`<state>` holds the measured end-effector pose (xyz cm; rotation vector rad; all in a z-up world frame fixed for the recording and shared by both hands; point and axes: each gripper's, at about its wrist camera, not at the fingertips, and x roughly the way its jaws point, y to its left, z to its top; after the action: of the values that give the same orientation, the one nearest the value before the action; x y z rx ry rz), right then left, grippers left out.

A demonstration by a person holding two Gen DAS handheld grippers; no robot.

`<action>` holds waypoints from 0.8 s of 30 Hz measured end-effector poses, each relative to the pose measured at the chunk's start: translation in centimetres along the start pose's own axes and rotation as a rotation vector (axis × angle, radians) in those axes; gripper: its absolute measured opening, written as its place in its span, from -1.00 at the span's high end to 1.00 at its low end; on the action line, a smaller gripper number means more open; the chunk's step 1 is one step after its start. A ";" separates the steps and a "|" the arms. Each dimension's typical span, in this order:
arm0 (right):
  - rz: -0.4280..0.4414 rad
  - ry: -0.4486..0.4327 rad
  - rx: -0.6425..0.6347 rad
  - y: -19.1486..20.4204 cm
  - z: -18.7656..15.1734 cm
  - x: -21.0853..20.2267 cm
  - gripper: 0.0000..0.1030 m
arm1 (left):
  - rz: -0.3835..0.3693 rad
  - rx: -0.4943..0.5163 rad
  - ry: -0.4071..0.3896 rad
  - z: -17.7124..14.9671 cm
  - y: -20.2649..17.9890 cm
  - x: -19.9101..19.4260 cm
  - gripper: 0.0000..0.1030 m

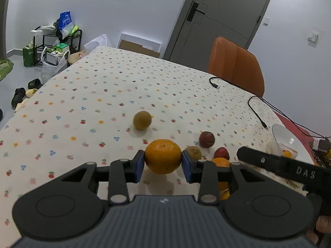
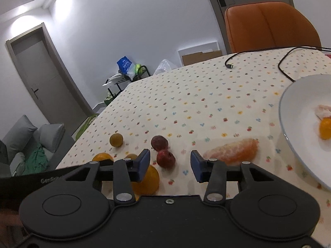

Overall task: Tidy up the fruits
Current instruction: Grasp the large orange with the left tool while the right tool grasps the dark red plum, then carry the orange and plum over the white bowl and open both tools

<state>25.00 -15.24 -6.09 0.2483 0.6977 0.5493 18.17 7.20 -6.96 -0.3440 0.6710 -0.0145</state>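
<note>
My left gripper (image 1: 163,161) is shut on a large orange (image 1: 163,156), its blue pads pressed to both sides, low over the flowered tablecloth (image 1: 93,95). Beyond it lie a yellow-green fruit (image 1: 142,120), a dark red round fruit (image 1: 206,139), a smaller green fruit (image 1: 193,152), a red fruit (image 1: 221,153) and a second orange (image 1: 220,162). My right gripper (image 2: 170,161) is open, with the red fruit (image 2: 165,159) lying between its fingers, closer to the left one. The second orange (image 2: 145,180) sits partly hidden behind that left finger.
A white plate (image 2: 298,103) holding an orange piece (image 2: 324,129) sits at the right, with a peeled orange segment (image 2: 233,150) on the cloth beside it. Black cables (image 1: 258,111) trail across the far right. An orange chair (image 1: 235,64) stands behind the table.
</note>
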 end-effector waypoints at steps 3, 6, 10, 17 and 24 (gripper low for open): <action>0.009 0.012 0.005 0.1 0.3 0.8 0.15 | 0.006 -0.006 -0.004 0.3 0.4 -0.1 0.28; 0.015 0.031 0.010 0.3 0.6 1.6 0.16 | 0.007 -0.011 -0.012 0.6 0.8 -0.3 0.28; 0.014 0.058 0.005 0.4 0.7 2.5 0.16 | 0.014 -0.026 -0.019 0.9 1.3 -0.6 0.28; 0.017 0.071 0.038 -0.3 0.4 2.6 0.58 | 0.016 -0.028 -0.028 0.9 1.3 -1.1 0.28; 0.019 0.013 0.043 -1.0 0.2 0.0 0.58 | -0.002 0.003 -0.026 0.5 -0.7 -1.3 0.28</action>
<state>25.53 -16.11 -6.33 0.2915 0.7210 0.5547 17.57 6.87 -5.60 -0.3412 0.6446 -0.0126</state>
